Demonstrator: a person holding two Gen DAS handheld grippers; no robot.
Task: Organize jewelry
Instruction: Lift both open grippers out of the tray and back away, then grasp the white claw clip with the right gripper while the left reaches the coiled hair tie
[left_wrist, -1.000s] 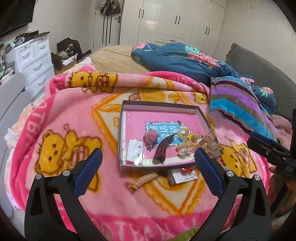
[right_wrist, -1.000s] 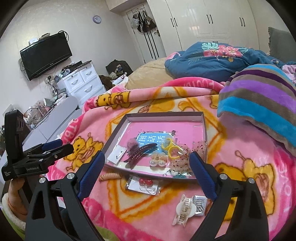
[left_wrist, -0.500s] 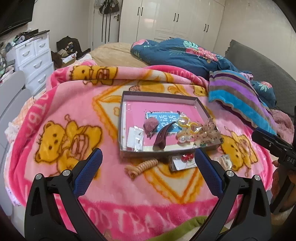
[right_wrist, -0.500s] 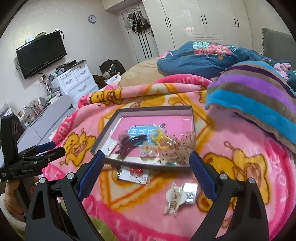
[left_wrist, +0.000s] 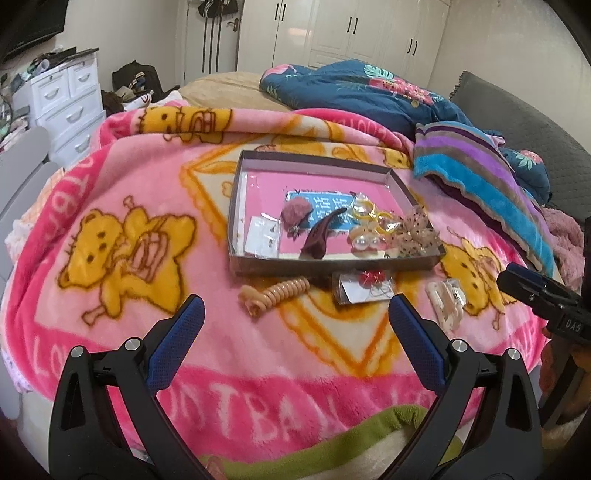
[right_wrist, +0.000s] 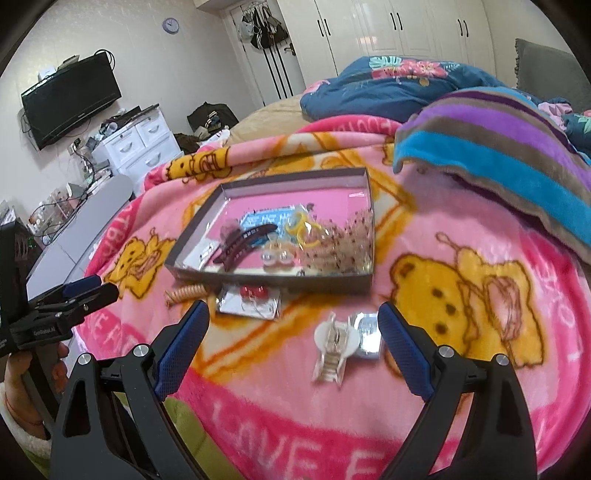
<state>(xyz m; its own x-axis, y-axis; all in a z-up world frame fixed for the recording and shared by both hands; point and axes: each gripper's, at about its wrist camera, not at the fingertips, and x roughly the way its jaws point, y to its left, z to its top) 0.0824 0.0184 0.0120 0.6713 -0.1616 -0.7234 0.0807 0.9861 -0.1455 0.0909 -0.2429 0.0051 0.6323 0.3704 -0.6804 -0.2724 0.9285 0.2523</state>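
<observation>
We held the left gripper (left_wrist: 295, 314) wide open and empty, the coiled hair tie (left_wrist: 273, 293) just ahead; the right gripper (right_wrist: 293, 325) gaped empty too, the white claw clip (right_wrist: 334, 349) between its fingers.

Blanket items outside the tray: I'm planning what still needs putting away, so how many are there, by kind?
Spiral hair tie: 1
Red earring card: 1
Pale claw clip: 1
Small silver packet: 1
Total: 4, all lying on the blanket in front of the tray.
</observation>
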